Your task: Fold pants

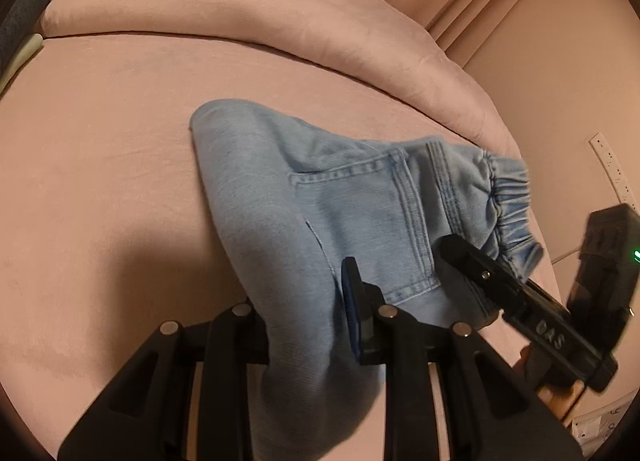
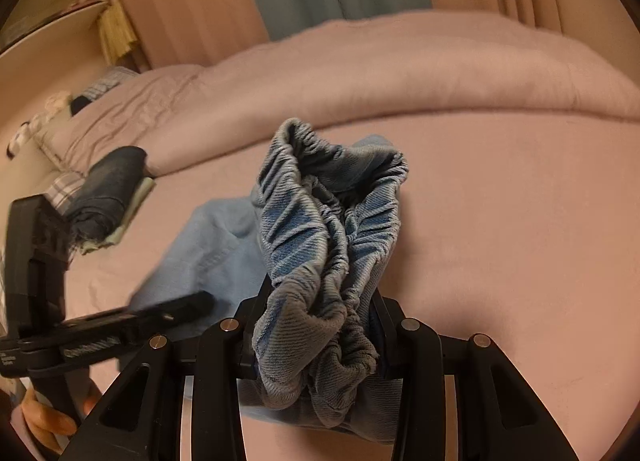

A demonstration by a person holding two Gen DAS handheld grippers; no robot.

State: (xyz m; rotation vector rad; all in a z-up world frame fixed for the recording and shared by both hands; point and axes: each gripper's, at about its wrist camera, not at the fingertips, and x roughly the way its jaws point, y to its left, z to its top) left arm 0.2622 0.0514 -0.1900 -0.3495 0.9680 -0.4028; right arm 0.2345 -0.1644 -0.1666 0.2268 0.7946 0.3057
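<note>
Above the pink bed (image 1: 100, 165), left gripper (image 1: 316, 301) and right gripper (image 2: 316, 325) each clamp the light-blue pants (image 1: 260, 189)

The pants (image 1: 280, 197) are light blue denim with paler stitching, a sewn-on patch pocket (image 1: 360, 221) and a gathered elastic waistband (image 2: 320, 229). They are hanging partly folded over a pink bed (image 1: 100, 165), the far rounded fold resting on the sheet while the near part is lifting off it. The waistband is bunching into ruffled loops, showing its darker blue ribbed inside, and is sitting at the right end of the garment. The plain leg fabric is draping down at the left end, smooth and slightly creased near the pocket.
</note>
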